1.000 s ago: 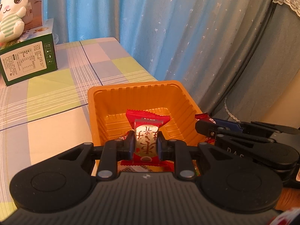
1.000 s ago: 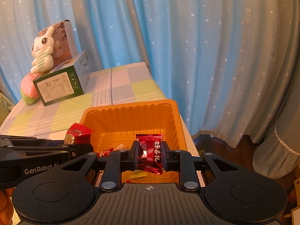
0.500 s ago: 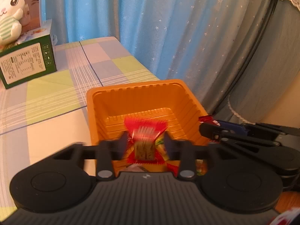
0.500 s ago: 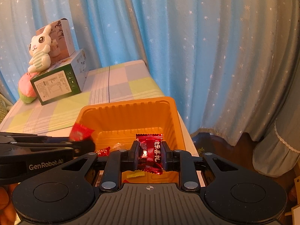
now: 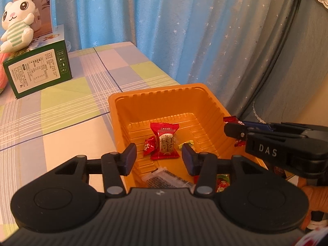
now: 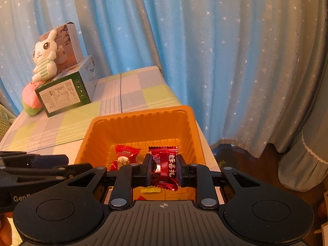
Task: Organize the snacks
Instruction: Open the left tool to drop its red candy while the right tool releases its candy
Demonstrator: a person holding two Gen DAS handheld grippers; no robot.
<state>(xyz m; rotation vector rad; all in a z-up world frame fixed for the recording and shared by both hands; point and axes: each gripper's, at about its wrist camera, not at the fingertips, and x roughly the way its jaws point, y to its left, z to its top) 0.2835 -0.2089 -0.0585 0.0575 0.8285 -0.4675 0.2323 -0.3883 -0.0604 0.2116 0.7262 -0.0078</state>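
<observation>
An orange tray (image 5: 155,91) (image 6: 139,112) stands at the table's right edge and holds several snacks. A red-and-white wrapped snack (image 5: 166,143) (image 6: 125,155) lies loose on its floor. My left gripper (image 5: 158,150) hangs open above the tray's near side, with nothing between its pads. My right gripper (image 6: 164,164) is shut on a dark red candy wrapper (image 6: 164,153) over the tray's right part. In the left wrist view the right gripper (image 5: 233,130) reaches in from the right with that red wrapper (image 5: 230,120). The left gripper (image 6: 75,164) shows at the left in the right wrist view.
A small red candy (image 5: 149,144), a yellow-green candy (image 5: 186,143) and a clear packet (image 5: 168,179) also lie in the tray. A green box (image 5: 39,67) with a plush rabbit (image 5: 17,20) stands at the far left. Blue curtains (image 6: 205,51) hang behind the checked tablecloth (image 5: 71,102).
My left gripper opened and let go of the red-and-white snack, which dropped onto the tray floor. The right gripper kept still with its candy.
</observation>
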